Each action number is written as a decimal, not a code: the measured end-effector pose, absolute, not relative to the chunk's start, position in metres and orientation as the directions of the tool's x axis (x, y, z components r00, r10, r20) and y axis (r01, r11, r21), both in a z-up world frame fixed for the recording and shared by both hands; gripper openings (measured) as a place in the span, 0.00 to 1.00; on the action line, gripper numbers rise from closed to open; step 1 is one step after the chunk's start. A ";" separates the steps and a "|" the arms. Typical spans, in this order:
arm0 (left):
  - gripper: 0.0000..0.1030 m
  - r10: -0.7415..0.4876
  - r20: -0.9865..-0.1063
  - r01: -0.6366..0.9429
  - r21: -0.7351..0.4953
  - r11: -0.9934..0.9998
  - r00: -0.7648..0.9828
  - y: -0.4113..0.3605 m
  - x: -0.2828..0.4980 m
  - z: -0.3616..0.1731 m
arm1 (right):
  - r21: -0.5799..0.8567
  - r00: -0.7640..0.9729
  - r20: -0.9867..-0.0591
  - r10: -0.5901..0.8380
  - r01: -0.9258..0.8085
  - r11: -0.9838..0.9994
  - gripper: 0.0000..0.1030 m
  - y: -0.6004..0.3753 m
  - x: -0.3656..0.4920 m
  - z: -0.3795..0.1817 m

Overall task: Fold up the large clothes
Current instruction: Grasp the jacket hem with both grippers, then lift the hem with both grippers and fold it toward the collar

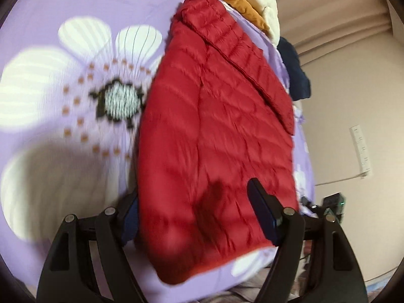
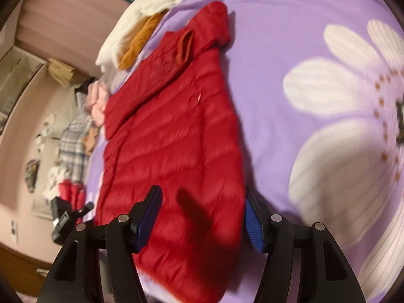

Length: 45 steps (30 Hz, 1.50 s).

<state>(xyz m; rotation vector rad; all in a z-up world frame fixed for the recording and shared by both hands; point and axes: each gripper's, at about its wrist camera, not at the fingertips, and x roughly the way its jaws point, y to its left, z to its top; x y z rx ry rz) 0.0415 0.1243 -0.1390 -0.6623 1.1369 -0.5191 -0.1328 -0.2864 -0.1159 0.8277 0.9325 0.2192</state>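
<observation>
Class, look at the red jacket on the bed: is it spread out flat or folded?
Partly folded: the red jacket lies narrow, with one sleeve folded across its body.

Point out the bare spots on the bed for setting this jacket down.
The flowered purple sheet lies bare beside the red jacket, around the big white flower. It is crowded at the far end: cream and orange clothes and a navy garment.

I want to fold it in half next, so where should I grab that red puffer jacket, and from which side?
Probably the bottom hem of the red puffer jacket, from the near side. It lies flat on the purple bedspread, hood away, hem nearest both open grippers.
</observation>
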 end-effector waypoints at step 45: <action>0.11 -0.754 -0.279 0.558 -0.532 0.637 0.595 0.132 -0.068 0.077 | 0.449 0.840 -0.227 0.492 -0.358 0.819 0.17 -0.254 -0.240 0.069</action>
